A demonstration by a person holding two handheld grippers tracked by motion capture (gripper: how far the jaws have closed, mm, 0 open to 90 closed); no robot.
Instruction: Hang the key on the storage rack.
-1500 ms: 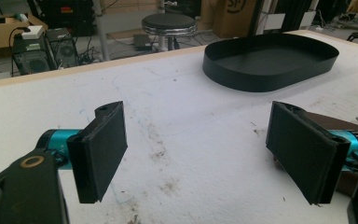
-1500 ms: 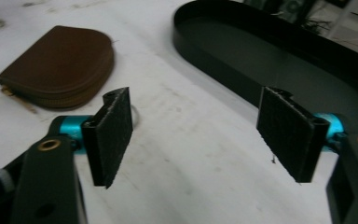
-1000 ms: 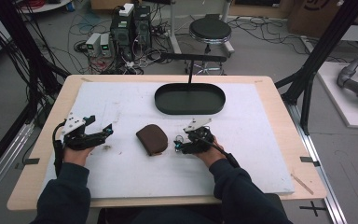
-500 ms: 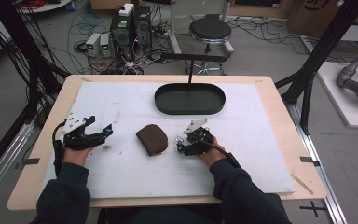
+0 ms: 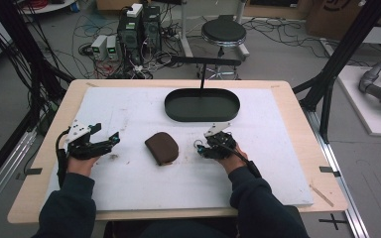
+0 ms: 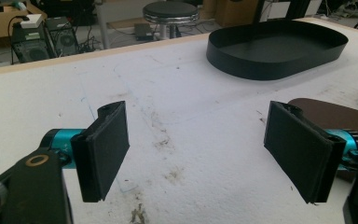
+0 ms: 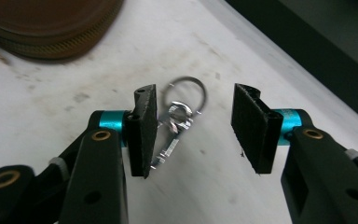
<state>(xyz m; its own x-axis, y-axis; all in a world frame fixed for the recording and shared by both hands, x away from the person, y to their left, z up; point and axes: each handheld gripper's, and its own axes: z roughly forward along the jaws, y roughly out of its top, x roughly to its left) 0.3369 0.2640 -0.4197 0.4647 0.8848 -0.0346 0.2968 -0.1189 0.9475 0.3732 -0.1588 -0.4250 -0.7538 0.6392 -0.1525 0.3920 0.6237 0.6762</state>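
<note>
The right gripper (image 7: 193,128) sits low over the white table mat (image 5: 129,104) with its jaws part-way apart and just now closing around a metal key ring with a clip (image 7: 179,119), which lies flat between them beside one pad, not yet pinched. A brown zip pouch (image 5: 161,147) lies just beside it, the black oval tray (image 5: 202,105) farther back. The left gripper (image 6: 196,149) rests spread wide with nothing between its jaws.

Left gripper (image 5: 110,141) rests low at the table's near left, jaws wide apart and aimed right. Right gripper (image 5: 201,148), near centre-right, points left; its jaws have just been closing, with a gap between them.
</note>
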